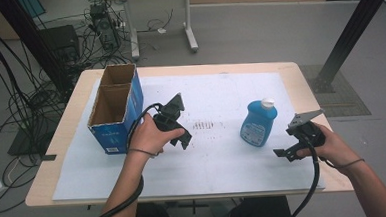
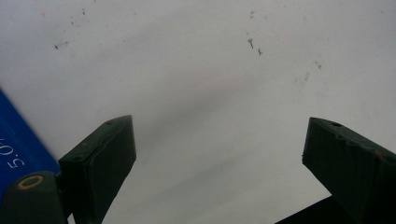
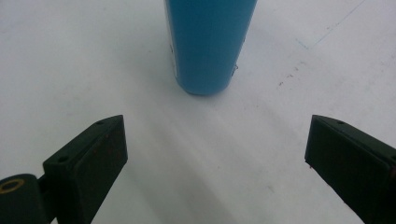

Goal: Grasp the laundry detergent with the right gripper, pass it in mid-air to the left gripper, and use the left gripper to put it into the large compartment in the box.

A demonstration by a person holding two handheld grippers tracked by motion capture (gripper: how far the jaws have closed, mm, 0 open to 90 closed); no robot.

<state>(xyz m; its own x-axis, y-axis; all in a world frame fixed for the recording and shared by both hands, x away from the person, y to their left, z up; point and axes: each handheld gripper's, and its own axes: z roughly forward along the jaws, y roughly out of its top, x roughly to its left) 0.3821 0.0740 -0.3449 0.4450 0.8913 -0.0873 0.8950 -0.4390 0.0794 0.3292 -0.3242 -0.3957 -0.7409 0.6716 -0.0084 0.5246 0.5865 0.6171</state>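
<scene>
Two tongs are over the desk [image 1: 57,140], one in each of the person's hands, and both stand wide open with nothing between the jaws. The left tongs [image 1: 178,139] hang just beside the blue cardboard box [image 1: 117,110], which sits open-topped at the left of the white sheet [image 1: 219,162] and shows two compartments inside. In the left gripper view the left tongs [image 2: 219,154] point down at bare white sheet [image 2: 201,70] speckled with small dark marks, and a corner of the blue box [image 2: 18,149] with white print pokes in at the lower left, next to one jaw.

Over on the right, the right tongs [image 1: 286,152] sit low near the front edge of the sheet, aimed toward the blue dish-soap bottle [image 1: 258,122]. That bottle stands upright with its white cap [image 1: 267,103] on top, right of centre on the sheet and well apart from the box. In the right gripper view the right tongs [image 3: 215,154] frame the bottle's blue base [image 3: 208,46] straight ahead; the bottle is clear of both jaws, not touched. A patch of dark scuff marks [image 1: 204,124] lies on the sheet between the box and the bottle. A black cable [image 1: 310,192] trails back from the right tongs along the forearm.
</scene>
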